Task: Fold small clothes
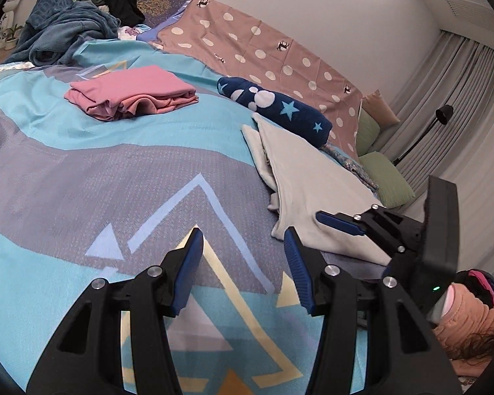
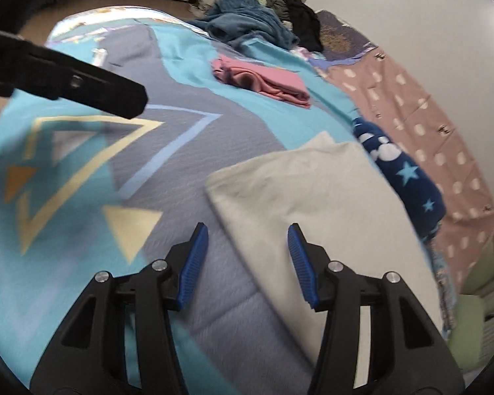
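Note:
A folded cream-white cloth (image 1: 313, 184) lies flat on the bedspread, also in the right wrist view (image 2: 313, 204). My left gripper (image 1: 243, 242) is open and empty above the bedspread, just left of the cloth's near corner. My right gripper (image 2: 248, 238) is open and empty, hovering over the cloth's near left edge; it shows in the left wrist view (image 1: 339, 222) over the cloth. A folded pink garment (image 1: 131, 93) lies farther back, also in the right wrist view (image 2: 263, 79).
A rolled navy star-print cloth (image 1: 280, 105) lies behind the white cloth. A heap of blue and black clothes (image 1: 72, 29) sits at the far end. A pink dotted sheet (image 1: 266, 52) runs along the wall. Green pillows (image 1: 388, 177) lie at the right.

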{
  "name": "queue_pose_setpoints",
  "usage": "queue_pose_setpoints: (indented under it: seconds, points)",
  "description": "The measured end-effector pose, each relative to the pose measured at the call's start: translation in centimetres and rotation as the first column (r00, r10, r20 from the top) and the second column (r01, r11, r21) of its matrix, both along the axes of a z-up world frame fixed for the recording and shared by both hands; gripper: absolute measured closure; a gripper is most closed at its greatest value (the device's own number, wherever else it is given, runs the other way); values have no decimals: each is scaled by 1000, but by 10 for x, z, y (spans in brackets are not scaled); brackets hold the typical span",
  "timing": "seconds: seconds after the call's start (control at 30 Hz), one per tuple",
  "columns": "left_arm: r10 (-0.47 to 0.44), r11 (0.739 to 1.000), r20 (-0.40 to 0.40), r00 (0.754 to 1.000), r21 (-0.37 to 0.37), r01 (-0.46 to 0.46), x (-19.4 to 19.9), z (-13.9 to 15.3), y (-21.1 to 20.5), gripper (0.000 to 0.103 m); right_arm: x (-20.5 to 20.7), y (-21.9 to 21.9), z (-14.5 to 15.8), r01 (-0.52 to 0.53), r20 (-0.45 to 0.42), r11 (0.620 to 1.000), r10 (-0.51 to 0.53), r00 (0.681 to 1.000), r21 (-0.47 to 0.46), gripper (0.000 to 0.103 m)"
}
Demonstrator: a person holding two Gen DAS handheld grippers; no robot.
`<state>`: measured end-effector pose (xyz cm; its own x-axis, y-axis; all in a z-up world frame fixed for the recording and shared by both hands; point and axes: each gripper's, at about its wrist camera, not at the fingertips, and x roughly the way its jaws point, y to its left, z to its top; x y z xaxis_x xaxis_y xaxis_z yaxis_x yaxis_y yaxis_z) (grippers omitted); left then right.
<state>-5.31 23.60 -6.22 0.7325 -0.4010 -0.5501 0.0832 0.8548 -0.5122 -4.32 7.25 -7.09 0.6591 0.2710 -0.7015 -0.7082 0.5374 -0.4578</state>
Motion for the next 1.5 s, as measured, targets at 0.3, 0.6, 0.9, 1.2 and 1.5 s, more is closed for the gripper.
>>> queue_pose_setpoints:
  seconds: [0.3,0.6,0.9,1.2,1.5]
  points:
    - [-111,988,16,994,-107,112,55,-1,1,51,22,-12,29,66,-15,981,-64,998,183,96]
    - [-343,890,-112,933,-356,284,174,-36,-39,48,21,-5,21,14,-81,982,1,997,187,94]
    - [-306,906,-118,945,-341,251,218,-38,-46,71,9,-8,18,39,-34,990,-35,999,137,55]
    - [-318,907,-126,940,-328,263,232,-36,-49,70,4,7,-7,93,55,995,-94,994,24,48]
    - [-306,910,-142,941,-335,245,260,-36,-54,70,25,18,-8,139,73,989,-142,987,44,50]
